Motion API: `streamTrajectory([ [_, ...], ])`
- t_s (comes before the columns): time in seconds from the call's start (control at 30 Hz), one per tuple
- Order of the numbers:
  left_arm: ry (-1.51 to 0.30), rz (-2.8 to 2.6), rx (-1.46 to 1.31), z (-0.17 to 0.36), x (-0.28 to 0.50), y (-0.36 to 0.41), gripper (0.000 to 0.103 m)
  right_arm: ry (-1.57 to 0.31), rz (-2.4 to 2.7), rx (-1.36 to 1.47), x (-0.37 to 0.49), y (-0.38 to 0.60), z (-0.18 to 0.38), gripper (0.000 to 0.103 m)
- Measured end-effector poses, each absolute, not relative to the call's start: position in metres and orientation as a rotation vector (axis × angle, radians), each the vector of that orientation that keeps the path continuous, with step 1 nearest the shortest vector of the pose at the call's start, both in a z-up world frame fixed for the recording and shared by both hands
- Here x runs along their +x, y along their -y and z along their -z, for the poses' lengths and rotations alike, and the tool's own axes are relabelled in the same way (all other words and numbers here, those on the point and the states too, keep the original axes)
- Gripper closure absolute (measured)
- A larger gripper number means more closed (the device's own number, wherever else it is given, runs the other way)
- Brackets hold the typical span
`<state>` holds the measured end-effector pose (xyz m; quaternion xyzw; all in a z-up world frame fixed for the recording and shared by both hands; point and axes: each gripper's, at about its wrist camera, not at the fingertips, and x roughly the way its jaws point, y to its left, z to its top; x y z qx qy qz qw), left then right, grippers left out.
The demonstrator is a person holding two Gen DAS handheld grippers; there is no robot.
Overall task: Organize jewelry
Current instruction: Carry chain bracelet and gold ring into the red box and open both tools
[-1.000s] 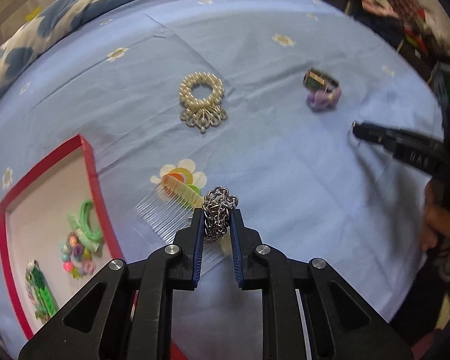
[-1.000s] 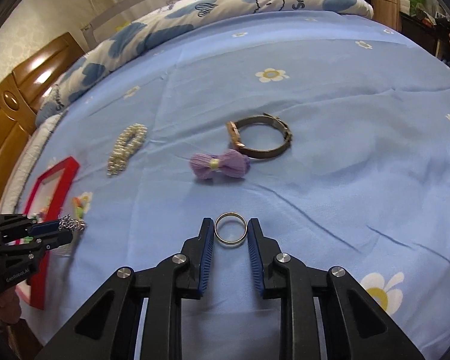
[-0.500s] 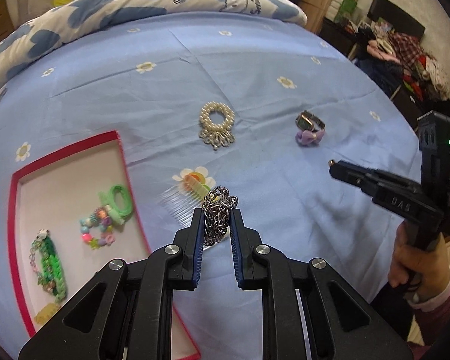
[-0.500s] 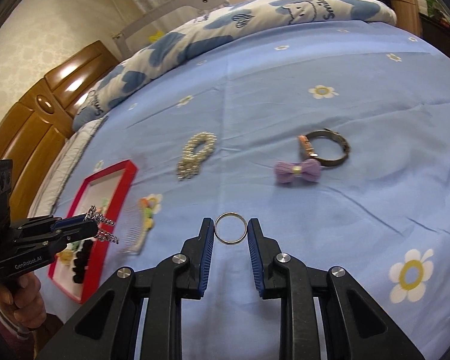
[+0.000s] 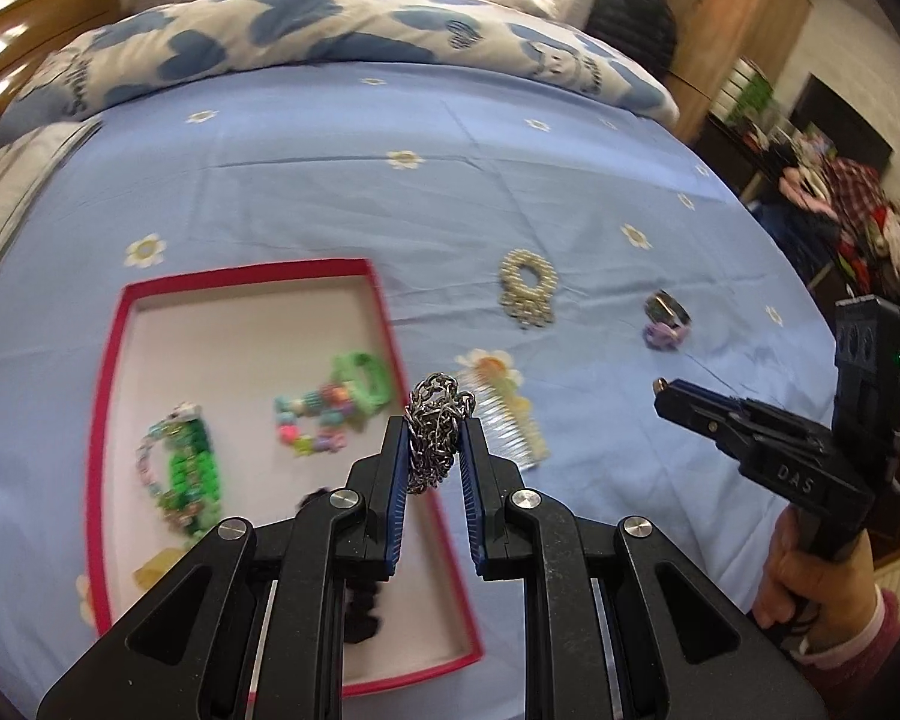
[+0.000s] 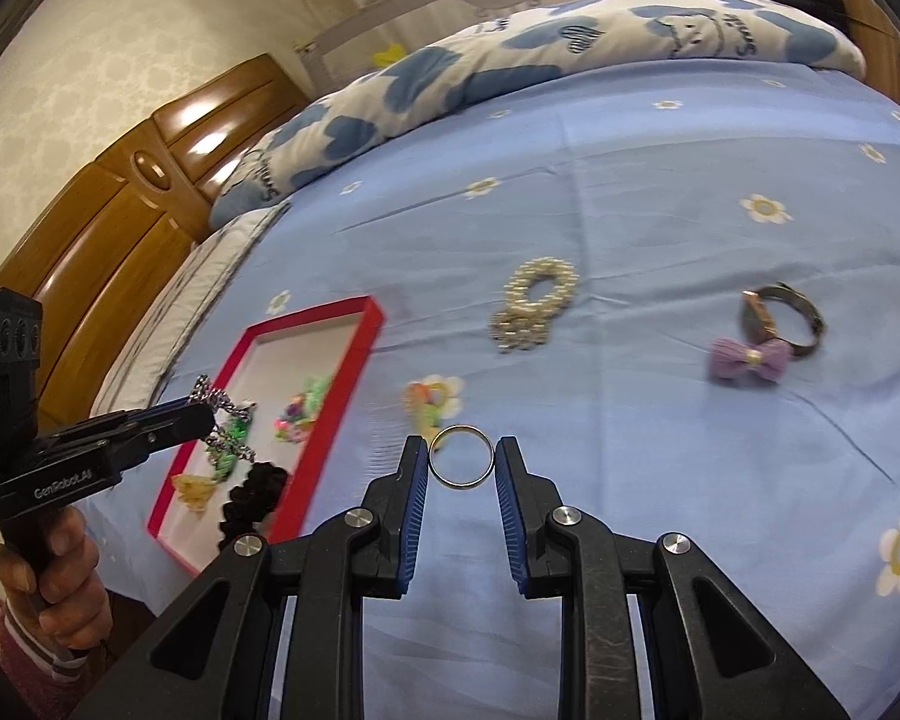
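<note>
Two claws (image 5: pixel 432 444) (image 6: pixel 461 465), one red tray (image 5: pixel 105 396), one comb (image 5: pixel 510 420), one watch (image 6: pixel 780 318).

The bunched silver metal chain (image 5: pixel 435 429) is partly hidden between the left gripper's (image 5: pixel 432 462) blue pads. A black ruffled hair scrunchie (image 5: pixel 360 600) in the red-rimmed white tray (image 5: pixel 384 312) lies mostly behind that gripper's fingers. The small watch (image 5: pixel 666 307) and purple fabric bow (image 5: pixel 663 335) are blurred and too small to tell apart clearly.
</note>
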<state>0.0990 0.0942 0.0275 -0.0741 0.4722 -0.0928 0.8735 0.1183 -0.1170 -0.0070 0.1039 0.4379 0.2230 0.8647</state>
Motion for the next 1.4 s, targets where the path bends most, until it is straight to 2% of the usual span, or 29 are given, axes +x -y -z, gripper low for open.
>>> streamTrajectory([
  [0.53,-0.968,0.025,-0.261,-0.022,0.088,-0.184,0.088,-0.936,-0.638,0.115,0.121,0.019,0.002,0.080],
  [0.87,-0.995,-0.059,-0.292,-0.004,0.099,-0.211,0.088,-0.979,-0.716,0.046,0.129,-0.036,0.015,0.080],
  [1.4,-1.127,-0.103,-0.299,0.049,0.118,-0.222,0.088,-1.097,-0.730,-0.073,0.145,-0.084,0.065,0.080],
])
